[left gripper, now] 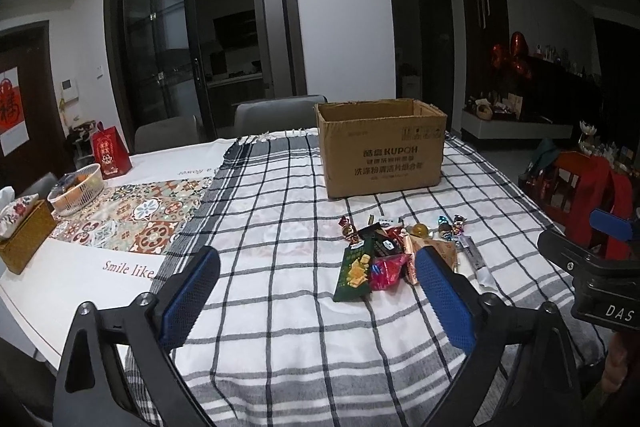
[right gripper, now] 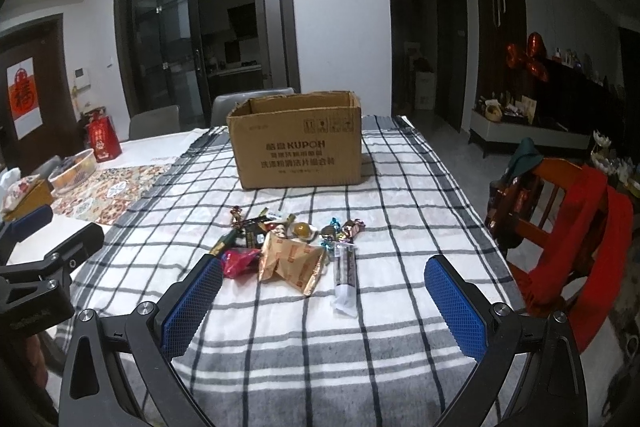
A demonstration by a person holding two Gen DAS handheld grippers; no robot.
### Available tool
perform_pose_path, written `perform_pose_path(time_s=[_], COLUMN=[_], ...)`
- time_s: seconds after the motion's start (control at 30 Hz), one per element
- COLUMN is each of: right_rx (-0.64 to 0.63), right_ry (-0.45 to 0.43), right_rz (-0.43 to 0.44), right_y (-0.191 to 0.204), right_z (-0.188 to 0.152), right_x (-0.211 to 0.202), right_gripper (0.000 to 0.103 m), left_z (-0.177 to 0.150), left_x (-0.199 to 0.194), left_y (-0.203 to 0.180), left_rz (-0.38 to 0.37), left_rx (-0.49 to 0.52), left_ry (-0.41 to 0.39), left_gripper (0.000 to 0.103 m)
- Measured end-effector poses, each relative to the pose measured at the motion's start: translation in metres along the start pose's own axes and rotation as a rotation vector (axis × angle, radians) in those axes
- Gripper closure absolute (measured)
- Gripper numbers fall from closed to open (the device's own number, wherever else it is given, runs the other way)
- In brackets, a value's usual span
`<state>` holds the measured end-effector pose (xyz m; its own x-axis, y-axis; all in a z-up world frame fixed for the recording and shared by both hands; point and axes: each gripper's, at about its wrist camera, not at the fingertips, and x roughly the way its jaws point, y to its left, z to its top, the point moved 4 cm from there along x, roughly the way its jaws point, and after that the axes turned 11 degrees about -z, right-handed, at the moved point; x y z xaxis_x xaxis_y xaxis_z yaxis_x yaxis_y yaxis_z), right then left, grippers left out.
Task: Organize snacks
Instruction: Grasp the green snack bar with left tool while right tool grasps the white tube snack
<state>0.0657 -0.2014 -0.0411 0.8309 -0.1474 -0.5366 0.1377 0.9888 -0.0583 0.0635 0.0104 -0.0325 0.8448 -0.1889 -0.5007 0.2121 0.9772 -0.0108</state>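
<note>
The left hand-held gripper [left gripper: 316,291] is held wide apart over the checked cloth [left gripper: 280,347], nothing grasped; the snacks [left gripper: 396,251] are seen just past its right finger, none between the pads. The right hand-held gripper [right gripper: 322,301] is likewise spread and empty, with the snack pile just ahead of its fingertips. Beyond the pile, an open cardboard box [right gripper: 298,151] is set upright on the bench [left gripper: 60,279].

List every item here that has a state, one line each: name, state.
cardboard box: upright, top open
snack pile: loose on the cloth, in front of the box
green packet: lying flat
left tool: open, empty
right tool: open, empty
white basket: holding items
</note>
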Motion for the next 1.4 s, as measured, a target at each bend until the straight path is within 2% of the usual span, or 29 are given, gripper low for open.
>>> perform_pose_path(time_s=[0.17,0.4,0.73,0.9,1.13,1.2,1.4], right_rx=[0.001,0.011,-0.004,0.008,-0.009,-0.015,-0.021], right_ry=[0.032,0.122,0.222,0.276,0.300,0.302,0.311], right_rz=[-0.007,0.001,0.002,0.017,0.023,0.022,0.028], right_y=[0.001,0.000,-0.001,-0.001,0.005,0.006,0.009], right_z=[-0.003,-0.014,-0.030,-0.038,-0.043,-0.043,-0.043], right_x=[0.024,0.064,0.113,0.133,0.148,0.152,0.162], right_gripper=[0.005,0.014,0.033,0.042,0.048,0.050,0.055], left_z=[-0.004,-0.017,-0.038,-0.046,-0.054,-0.055,-0.057], left_x=[0.028,0.070,0.116,0.137,0.158,0.162,0.172], left_y=[0.002,-0.001,-0.010,-0.013,-0.011,-0.011,-0.010], left_rz=[-0.018,-0.054,-0.090,-0.096,-0.097,-0.101,-0.121], left_rx=[-0.001,0.015,0.045,0.060,0.065,0.063,0.056], left_ry=[0.049,0.138,0.236,0.277,0.312,0.318,0.324], left_gripper=[0.016,0.030,0.042,0.052,0.062,0.068,0.074])
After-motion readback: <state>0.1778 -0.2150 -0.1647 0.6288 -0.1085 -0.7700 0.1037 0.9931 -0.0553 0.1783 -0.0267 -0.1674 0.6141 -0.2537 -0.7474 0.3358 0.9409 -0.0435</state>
